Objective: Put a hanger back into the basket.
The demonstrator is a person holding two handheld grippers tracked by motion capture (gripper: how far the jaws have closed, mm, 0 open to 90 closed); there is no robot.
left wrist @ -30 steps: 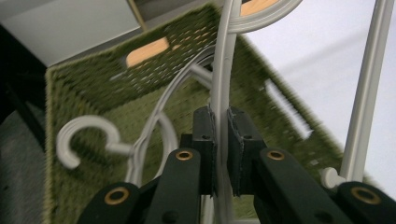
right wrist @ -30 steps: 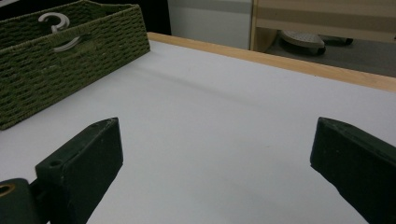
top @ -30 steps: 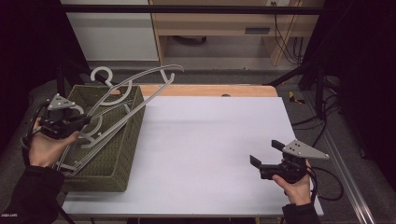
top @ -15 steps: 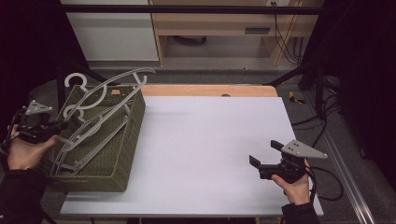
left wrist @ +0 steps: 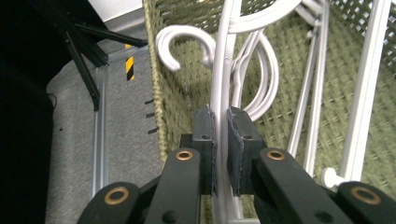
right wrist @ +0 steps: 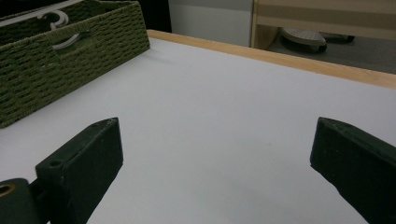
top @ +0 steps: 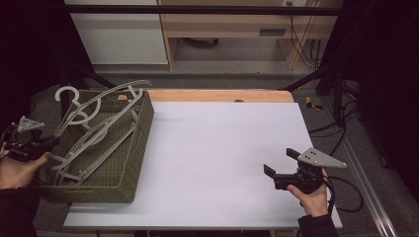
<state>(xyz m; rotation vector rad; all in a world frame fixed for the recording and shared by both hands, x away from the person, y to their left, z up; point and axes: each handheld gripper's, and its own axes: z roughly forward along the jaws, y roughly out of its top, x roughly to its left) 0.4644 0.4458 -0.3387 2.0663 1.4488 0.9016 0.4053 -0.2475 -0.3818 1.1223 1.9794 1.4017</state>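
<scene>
Dark room, white desk (top: 217,163) with a wooden strip along its far edge, cabinet and cables on the floor behind it.

Green woven basket (top: 126,163) sits at the desk's left end, tilted, near corner hanging off the desk edge. White plastic hangers (top: 94,131) are piled inside, hooks sticking out over the far left rim.

Left hand-held gripper (top: 49,144) is at the basket's left rim, held by the person's left hand (top: 15,170). Jaws pinched nearly together on one hanger bar: in the left gripper view the white hanger (left wrist: 223,74) runs straight up from between the pads (left wrist: 240,140), with a slim gap left on either side of it at the pad tips. Its hook (left wrist: 180,44) curls just ahead and left of the jaws, over the basket wall (left wrist: 175,93). More hanger bars lie right of the jaws, on the basket floor.

Right hand-held gripper (top: 281,163) is well apart from the basket, over the desk's near right corner, in the right hand (top: 312,197). Jaws spread wide, nothing between them, just bare desk (right wrist: 219,116). From that gripper the basket (right wrist: 60,56) sits ahead and far left, with a hook (right wrist: 55,18) visible above its rim.
</scene>
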